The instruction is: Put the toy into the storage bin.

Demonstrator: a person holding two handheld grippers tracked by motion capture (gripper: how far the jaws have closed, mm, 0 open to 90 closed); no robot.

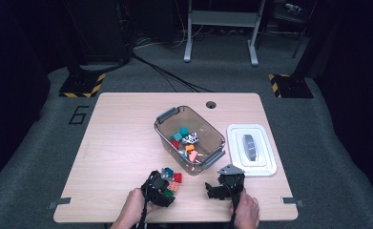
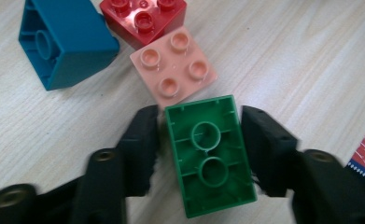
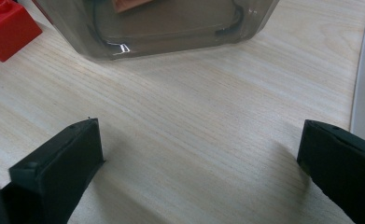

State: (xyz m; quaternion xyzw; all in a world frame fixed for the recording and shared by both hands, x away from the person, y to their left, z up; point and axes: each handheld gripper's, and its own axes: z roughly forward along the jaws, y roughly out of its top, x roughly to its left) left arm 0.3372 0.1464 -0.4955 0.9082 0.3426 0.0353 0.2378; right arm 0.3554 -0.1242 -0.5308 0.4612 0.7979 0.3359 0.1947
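Left gripper [image 2: 200, 154] low over the pale wooden desk [image 1: 122, 143], near its front edge, fingers [image 2: 140, 144] closed against the long sides of a green plastic building brick [image 2: 208, 172] lying studs-down, hollow underside with two round tubes facing the camera; both black pads flush with the brick's walls, brick resting on the desk between them

Just beyond the green brick, touching its far end: a flat salmon-pink four-stud plastic brick [image 2: 174, 69]. Past that, a red studded plastic brick [image 2: 145, 18], and beside it a teal plastic brick [image 2: 63, 44] tipped on its side, hollow base showing. Same small cluster seen from the high view at the left hand [image 1: 135, 206], just in front of the clear plastic storage bin [image 1: 162, 125]

Bin at desk centre, grey handles at both ends, several coloured bricks inside. White plastic lid [image 1: 265, 164] flat on the desk to the right of the bin

Right gripper [image 3: 199, 158] at rest on the desk's front right, fingers [image 3: 63, 163] spread wide with bare wood between, aimed at the bin's near wall, white lid at the edge
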